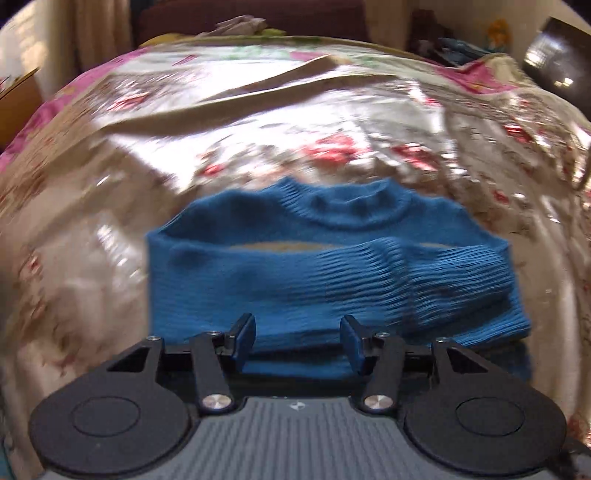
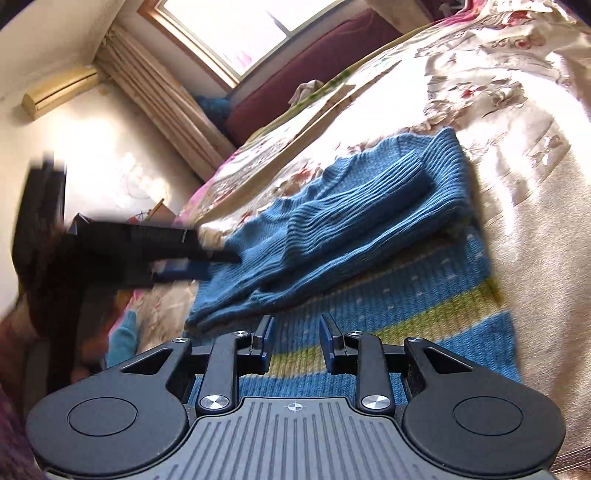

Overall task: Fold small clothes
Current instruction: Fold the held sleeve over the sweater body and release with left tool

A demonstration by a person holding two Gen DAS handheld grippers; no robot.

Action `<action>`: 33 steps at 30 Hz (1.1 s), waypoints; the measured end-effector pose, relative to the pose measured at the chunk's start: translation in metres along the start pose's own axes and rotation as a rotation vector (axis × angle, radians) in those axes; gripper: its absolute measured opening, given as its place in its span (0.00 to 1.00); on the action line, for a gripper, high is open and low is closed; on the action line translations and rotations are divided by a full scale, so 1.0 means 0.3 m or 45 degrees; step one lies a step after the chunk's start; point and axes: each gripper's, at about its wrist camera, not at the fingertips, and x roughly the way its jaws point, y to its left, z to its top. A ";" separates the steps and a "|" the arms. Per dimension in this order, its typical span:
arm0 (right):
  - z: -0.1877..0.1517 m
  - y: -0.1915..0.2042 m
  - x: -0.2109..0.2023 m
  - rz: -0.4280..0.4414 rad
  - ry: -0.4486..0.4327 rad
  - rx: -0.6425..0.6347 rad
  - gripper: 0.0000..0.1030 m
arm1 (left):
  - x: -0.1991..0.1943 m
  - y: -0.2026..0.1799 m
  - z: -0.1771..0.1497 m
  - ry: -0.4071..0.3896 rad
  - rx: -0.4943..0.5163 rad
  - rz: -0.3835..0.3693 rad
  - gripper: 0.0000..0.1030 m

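A blue ribbed sweater (image 1: 295, 266) lies flat on the floral bed cover (image 1: 110, 206), neck away from me and both sleeves folded across its chest. My left gripper (image 1: 298, 343) hovers over the sweater's near hem, jaws apart and pads off the knit. In the right wrist view the same sweater (image 2: 351, 206) lies partly on a blue-and-green striped knit (image 2: 406, 317). My right gripper (image 2: 296, 341) stands open above that striped knit with nothing between its fingers. The left gripper (image 2: 218, 260) shows blurred at the sweater's left edge.
The bed cover (image 2: 517, 184) spreads wide to the right. A flat beige sheet (image 1: 258, 85) lies at the far side of the bed. Beyond it are a maroon cushion (image 2: 314, 77), curtains (image 2: 159, 96) and a window (image 2: 236, 29). A teal cloth (image 2: 123, 339) sits by the bed's left edge.
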 end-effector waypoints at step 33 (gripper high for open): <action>-0.094 0.013 -0.365 -0.329 0.109 -0.165 0.34 | -0.309 0.332 -0.588 0.109 -0.217 -0.197 0.54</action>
